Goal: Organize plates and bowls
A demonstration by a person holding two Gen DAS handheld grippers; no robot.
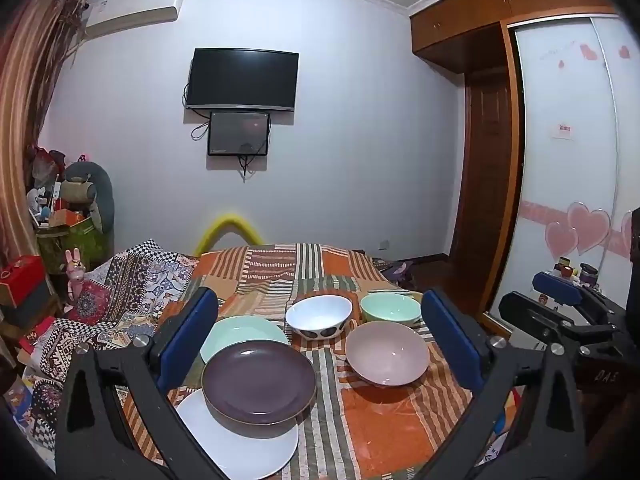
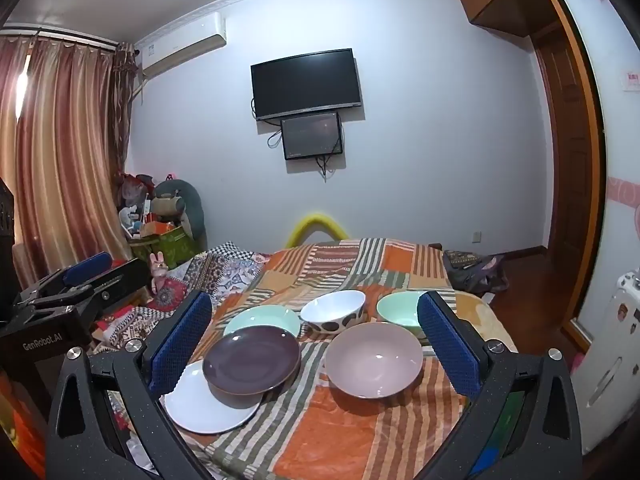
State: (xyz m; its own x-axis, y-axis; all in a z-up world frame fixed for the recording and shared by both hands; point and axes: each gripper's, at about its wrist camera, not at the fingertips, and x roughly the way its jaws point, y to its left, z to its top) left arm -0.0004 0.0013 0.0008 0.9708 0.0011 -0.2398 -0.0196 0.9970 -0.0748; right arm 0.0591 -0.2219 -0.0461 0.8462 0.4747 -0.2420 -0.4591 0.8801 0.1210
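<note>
On a striped orange cloth (image 1: pixel 360 432) (image 2: pixel 340 440) lie three plates in a row. A dark purple plate (image 1: pixel 258 380) (image 2: pixel 251 364) overlaps a white plate (image 1: pixel 248 444) (image 2: pixel 208 404) in front and a mint plate (image 1: pixel 240 334) (image 2: pixel 262 319) behind. To their right stand a pink bowl (image 1: pixel 387 356) (image 2: pixel 374 358), a white bowl with dark spots (image 1: pixel 319 316) (image 2: pixel 333 311) and a mint bowl (image 1: pixel 390 307) (image 2: pixel 396 308). My left gripper (image 1: pixel 320 320) is open, hovering before the dishes with nothing between its fingers. My right gripper (image 2: pixel 314 320) is open too and holds nothing.
A patterned quilt (image 1: pixel 132 292) (image 2: pixel 224 268) lies left of the cloth. Boxes and bags (image 1: pixel 68 232) (image 2: pixel 160 232) pile up in the far left corner. A wardrobe (image 1: pixel 560 160) stands at the right. Each gripper shows at the edge of the other's view.
</note>
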